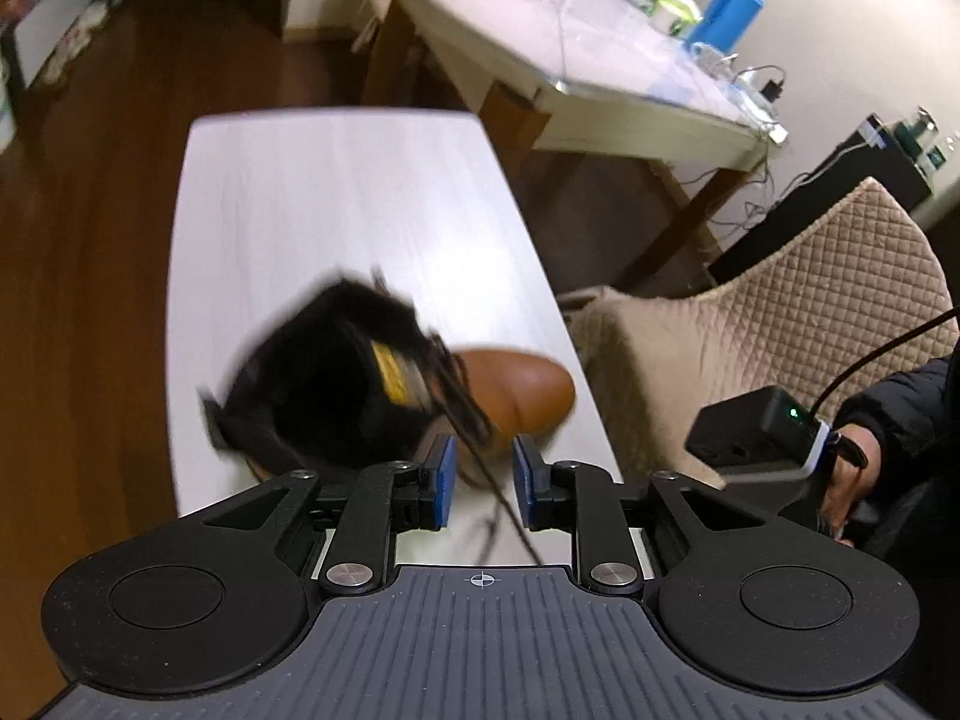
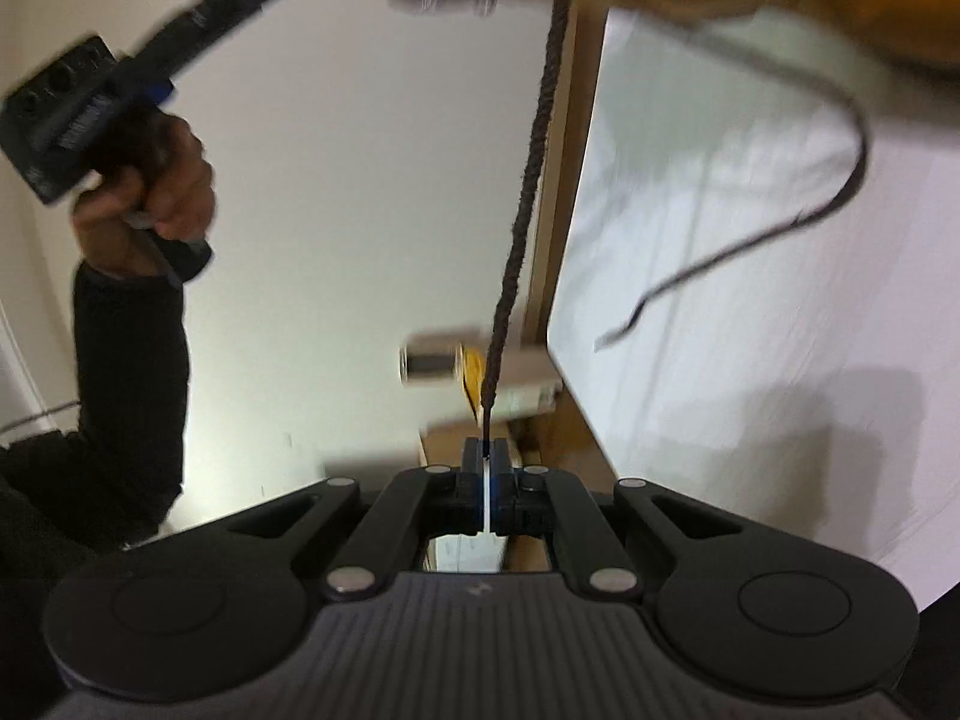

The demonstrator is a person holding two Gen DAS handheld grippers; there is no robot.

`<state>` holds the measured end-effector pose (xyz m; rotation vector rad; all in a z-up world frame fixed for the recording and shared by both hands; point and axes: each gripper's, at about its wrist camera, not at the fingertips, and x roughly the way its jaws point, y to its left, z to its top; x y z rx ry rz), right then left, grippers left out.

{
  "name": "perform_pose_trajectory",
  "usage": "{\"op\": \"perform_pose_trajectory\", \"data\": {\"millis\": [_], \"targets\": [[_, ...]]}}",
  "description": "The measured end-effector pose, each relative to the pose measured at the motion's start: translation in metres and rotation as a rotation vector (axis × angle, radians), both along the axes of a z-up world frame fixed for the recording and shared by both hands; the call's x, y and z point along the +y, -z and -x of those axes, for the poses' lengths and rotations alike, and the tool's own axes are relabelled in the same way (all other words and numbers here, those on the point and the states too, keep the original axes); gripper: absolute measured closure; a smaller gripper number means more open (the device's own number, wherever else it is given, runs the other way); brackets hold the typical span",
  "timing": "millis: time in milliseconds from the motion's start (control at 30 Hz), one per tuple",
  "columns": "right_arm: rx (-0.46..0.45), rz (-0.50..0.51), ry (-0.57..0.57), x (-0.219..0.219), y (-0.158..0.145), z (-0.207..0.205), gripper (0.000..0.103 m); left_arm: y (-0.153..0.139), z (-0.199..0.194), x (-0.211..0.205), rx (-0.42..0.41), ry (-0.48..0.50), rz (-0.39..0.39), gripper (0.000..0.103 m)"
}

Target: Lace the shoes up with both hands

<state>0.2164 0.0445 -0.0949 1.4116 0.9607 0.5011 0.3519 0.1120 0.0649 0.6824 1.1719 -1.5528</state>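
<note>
While right fingers (image 2: 487, 461) pinch the lace (image 2: 528, 144), left fingers (image 1: 480, 480) gape around its slack.

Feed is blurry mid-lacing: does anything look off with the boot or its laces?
The boot lies tipped on its side on the table. One lace is taut in the right gripper; the other lace end trails loose.

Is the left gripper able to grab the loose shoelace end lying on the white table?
Probably yes. The left gripper has open jaws holding nothing, and the loose lace end lies bare on the white table. It would have to move over.
</note>
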Motion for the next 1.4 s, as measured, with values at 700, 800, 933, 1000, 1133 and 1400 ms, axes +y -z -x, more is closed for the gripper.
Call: {"op": "perform_pose_trajectory", "data": {"millis": [700,800,933,1000,1133,1400], "targets": [[0.026,0.127,-0.084,0.095,0.001,-0.002,0.097,0.091,0.029,0.064,-0.11,0.155,-0.164,0.1],[0.057,0.206,-0.009,0.084,-0.002,0.0,0.092,0.096,0.007,0.081,-0.192,0.155,-0.181,0.1],[0.088,0.263,0.089,0.07,-0.007,0.004,0.092,0.106,-0.02,0.101,-0.271,0.112,-0.199,0.098],[0.1,0.274,0.134,0.066,-0.008,0.006,0.092,0.112,-0.027,0.115,-0.331,0.096,-0.216,0.097],[0.126,0.285,0.155,0.064,-0.009,0.005,0.092,0.12,-0.026,0.141,-0.372,0.104,-0.246,0.094],[0.153,0.279,0.103,0.071,-0.005,-0.013,0.092,0.131,0.014,0.181,-0.287,0.16,-0.16,0.088]]}}
